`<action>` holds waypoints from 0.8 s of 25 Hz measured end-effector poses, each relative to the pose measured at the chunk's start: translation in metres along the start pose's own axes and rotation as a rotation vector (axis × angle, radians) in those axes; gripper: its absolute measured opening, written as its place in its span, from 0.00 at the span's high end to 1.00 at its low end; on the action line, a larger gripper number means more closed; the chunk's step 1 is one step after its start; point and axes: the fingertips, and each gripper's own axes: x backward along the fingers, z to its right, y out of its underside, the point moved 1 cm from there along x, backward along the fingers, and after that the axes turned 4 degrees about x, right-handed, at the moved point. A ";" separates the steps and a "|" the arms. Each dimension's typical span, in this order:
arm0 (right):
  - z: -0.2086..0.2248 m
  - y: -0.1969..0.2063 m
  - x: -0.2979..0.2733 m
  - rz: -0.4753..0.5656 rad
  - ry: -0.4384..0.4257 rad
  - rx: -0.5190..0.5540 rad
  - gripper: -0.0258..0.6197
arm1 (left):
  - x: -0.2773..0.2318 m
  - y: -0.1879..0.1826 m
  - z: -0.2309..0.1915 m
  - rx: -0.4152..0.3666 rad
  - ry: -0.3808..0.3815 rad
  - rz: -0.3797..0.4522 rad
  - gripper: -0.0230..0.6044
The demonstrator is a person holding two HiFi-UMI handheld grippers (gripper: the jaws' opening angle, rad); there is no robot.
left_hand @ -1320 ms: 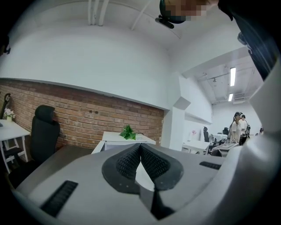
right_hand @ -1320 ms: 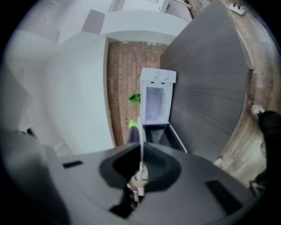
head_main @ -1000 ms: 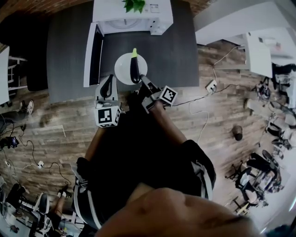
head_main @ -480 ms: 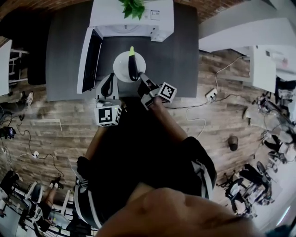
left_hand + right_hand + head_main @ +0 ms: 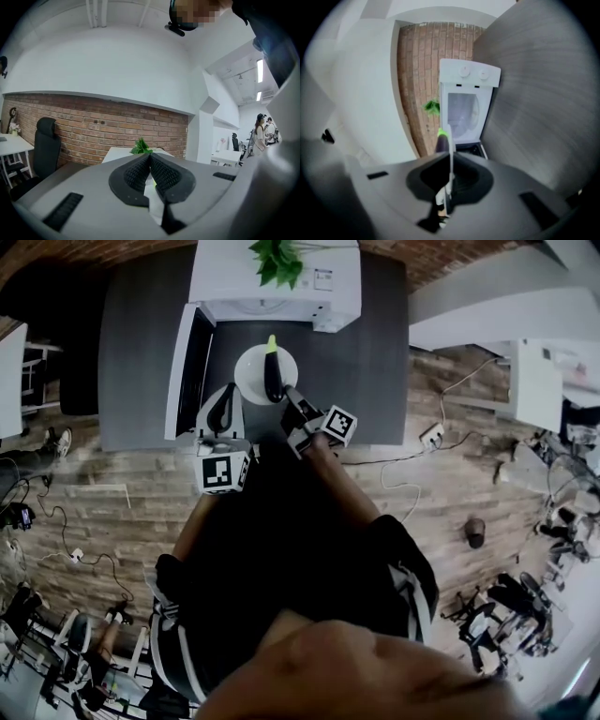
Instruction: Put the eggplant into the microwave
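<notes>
A dark purple eggplant (image 5: 273, 377) with a green stem lies on a white plate (image 5: 253, 381) on the grey table in front of the white microwave (image 5: 281, 282), whose door (image 5: 186, 357) stands open to the left. My right gripper (image 5: 289, 396) is shut on the plate's near right rim. In the right gripper view the thin white plate rim (image 5: 450, 140) runs between the jaws of my right gripper (image 5: 450, 161), with the eggplant (image 5: 441, 143) and the open microwave (image 5: 465, 110) beyond. My left gripper (image 5: 225, 397) is shut and holds nothing beside the plate's left edge.
A green plant (image 5: 277, 257) stands on top of the microwave. The grey table (image 5: 366, 362) ends just in front of the grippers. Wooden floor with cables, chairs and white desks surrounds it. A brick wall (image 5: 93, 122) lies behind.
The plate with the eggplant, held by my right gripper, has moved away from the table's front edge toward the microwave. My left gripper has gone along beside it.
</notes>
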 end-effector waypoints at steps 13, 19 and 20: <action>0.012 -0.003 -0.039 0.099 0.018 -0.005 0.90 | -0.031 -0.015 -0.043 0.001 0.094 0.001 0.90; 0.020 -0.007 -0.058 0.121 0.022 -0.004 0.90 | -0.041 -0.023 -0.053 0.003 0.123 0.021 0.90; 0.021 -0.007 -0.060 0.123 0.023 -0.004 0.90 | -0.042 -0.023 -0.054 0.010 0.124 0.021 0.90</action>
